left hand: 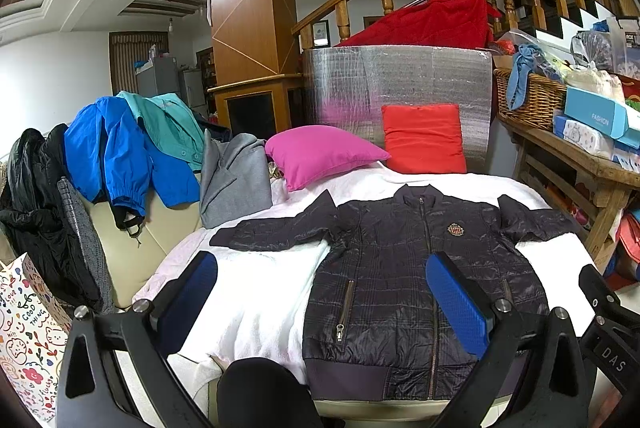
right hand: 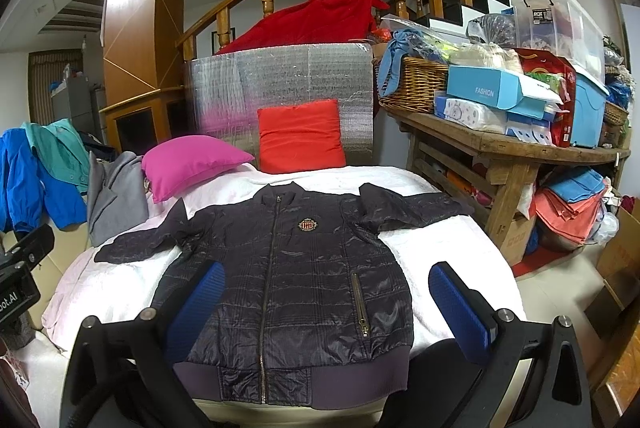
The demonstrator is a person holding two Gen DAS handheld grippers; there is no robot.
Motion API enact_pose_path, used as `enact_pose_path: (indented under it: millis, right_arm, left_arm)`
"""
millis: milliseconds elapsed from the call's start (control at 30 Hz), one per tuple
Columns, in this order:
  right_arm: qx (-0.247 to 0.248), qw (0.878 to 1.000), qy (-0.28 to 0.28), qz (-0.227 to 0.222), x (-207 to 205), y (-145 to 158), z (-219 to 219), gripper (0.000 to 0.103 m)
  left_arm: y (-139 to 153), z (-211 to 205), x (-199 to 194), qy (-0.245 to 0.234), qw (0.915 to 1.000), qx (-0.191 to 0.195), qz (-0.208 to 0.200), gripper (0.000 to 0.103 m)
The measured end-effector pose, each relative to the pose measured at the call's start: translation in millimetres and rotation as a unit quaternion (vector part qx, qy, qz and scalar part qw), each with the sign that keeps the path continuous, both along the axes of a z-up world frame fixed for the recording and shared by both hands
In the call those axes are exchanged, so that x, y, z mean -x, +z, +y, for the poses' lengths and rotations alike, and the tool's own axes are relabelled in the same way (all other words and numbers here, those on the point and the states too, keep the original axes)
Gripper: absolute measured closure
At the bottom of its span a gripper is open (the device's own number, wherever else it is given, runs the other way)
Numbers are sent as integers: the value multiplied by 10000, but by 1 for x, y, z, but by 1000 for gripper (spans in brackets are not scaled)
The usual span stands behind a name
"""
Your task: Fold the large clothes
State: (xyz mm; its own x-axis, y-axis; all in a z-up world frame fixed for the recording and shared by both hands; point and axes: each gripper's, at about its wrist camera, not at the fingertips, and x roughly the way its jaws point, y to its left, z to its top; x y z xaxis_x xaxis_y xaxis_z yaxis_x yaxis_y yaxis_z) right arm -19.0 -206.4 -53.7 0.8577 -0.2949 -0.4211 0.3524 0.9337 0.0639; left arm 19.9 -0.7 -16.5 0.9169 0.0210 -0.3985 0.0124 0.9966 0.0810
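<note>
A dark quilted jacket point(left hand: 400, 268) point(right hand: 292, 268) lies flat and face up on a white blanket point(left hand: 248, 292) point(right hand: 424, 248), zipped, both sleeves spread sideways, hem toward me. My left gripper point(left hand: 322, 276) hovers above its near left part, open, with nothing between its blue pads point(left hand: 456, 304). My right gripper point(right hand: 326, 282) hangs over the jacket's lower half, also open and empty; its blue pads point(right hand: 460, 308) straddle the jacket body. The other gripper's black body shows at the right edge of the left wrist view and the left edge of the right wrist view.
A pink cushion point(left hand: 320, 151) and a red cushion point(left hand: 424, 137) sit behind the jacket. Blue, teal, grey and black garments point(left hand: 120, 151) hang over the sofa arm at left. A cluttered wooden table point(right hand: 508, 143) stands right. A patterned paper bag point(left hand: 24, 332) is at near left.
</note>
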Motion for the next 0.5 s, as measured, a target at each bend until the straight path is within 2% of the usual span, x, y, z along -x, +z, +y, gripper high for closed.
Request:
enact_pose_path:
  millis: [500]
  right_arm:
    - [-17, 9998, -77, 172, -26, -7, -11, 0]
  left_arm:
    - [-12, -5, -27, 73, 9997, -77, 201, 0]
